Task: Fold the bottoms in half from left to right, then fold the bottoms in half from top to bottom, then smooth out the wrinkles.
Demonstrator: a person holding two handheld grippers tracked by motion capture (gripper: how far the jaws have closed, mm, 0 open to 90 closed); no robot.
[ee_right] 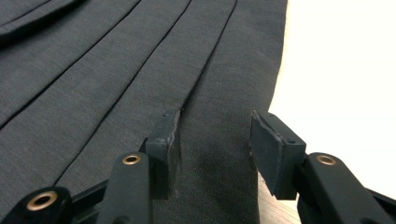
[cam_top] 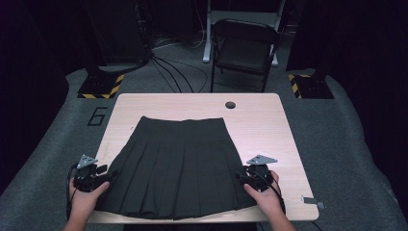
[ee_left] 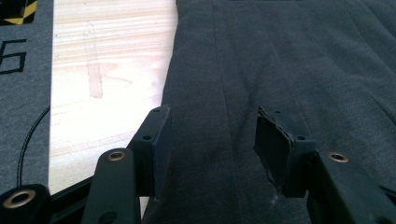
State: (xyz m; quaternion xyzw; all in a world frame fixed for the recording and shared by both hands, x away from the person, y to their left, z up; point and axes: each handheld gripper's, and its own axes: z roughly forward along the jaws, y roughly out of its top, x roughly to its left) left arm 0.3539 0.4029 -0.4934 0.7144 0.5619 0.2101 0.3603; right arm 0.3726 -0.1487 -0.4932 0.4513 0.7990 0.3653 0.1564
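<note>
the dark pleated skirt [cam_top: 175, 166] is lying flat across the middle of the tabletop [cam_top: 260, 120], waistband toward the upper part of the high view, hem running along the lower edge and just overhanging the near rim. its long axis is running up the frame, pleats fanning out from waistband to hem.

your left tool [cam_top: 98, 177] is sitting at the lower left of the high view, at the skirt's left hem corner. in the left gripper view the jaws are standing apart, released, with the skirt [ee_left: 280, 70] spreading under and between them; the pads are not pressing on the cloth. bare tabletop [ee_left: 107, 70] is showing at the upper left of that frame, so the skirt's side edge is running just inside the left jaw.

your right tool [cam_top: 248, 175] is resting at the lower right of the high view, at the opposite hem corner. its jaws are also standing open, released, with the skirt [ee_right: 116, 84] filling the left of the right gripper view and its side edge passing between the jaws toward bright tabletop [ee_right: 345, 70] on the right.

judgement: each hand is about equally near its own corner. the cloth is lying straight ahead of both tools, so whatever comes next is turning on the two side edges, not the waistband, which is well apart from both.
</note>
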